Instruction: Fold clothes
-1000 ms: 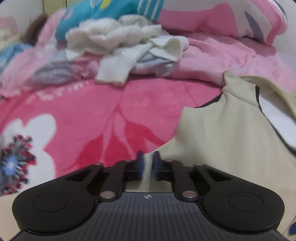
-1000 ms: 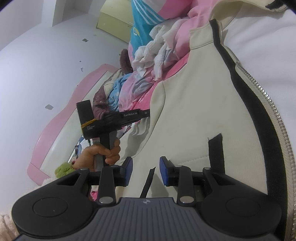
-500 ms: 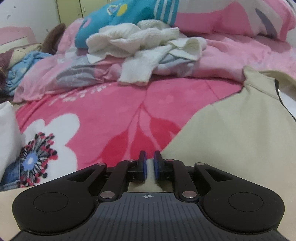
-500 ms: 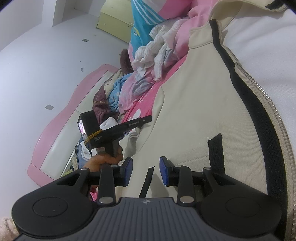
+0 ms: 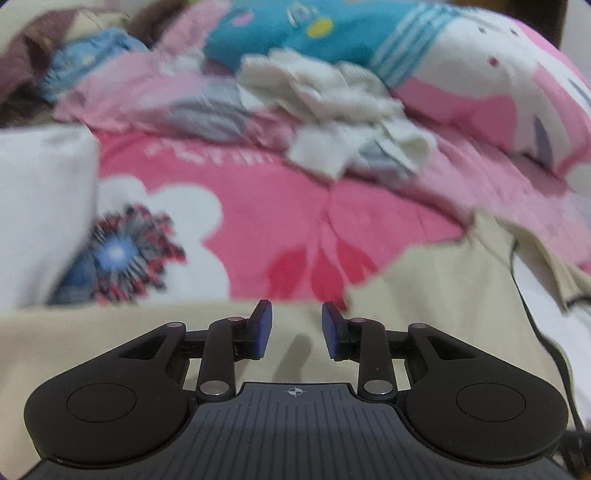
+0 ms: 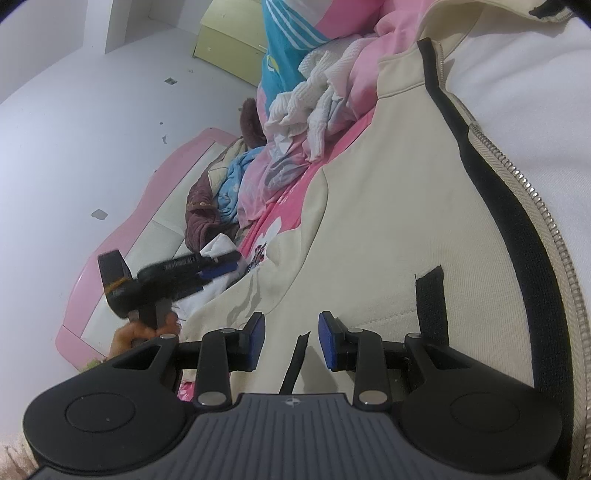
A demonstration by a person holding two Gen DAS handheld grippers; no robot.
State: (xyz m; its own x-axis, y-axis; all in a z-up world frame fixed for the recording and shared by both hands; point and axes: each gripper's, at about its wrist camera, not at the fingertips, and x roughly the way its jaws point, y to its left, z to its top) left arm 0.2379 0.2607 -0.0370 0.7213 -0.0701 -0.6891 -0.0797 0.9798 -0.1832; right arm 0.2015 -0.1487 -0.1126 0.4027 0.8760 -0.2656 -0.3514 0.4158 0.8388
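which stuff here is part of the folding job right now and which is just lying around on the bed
In the job:
- cream zip jacket
- left gripper, open over the jacket
- right gripper, open over the jacket

Lying about:
- white knit pile
- pink floral blanket
- blue cartoon pillow
- brown garment

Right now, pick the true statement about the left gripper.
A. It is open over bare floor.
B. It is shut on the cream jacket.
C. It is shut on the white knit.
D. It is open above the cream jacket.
D: the left gripper shows a clear gap between its blue pads, with the cream jacket spread beneath it.
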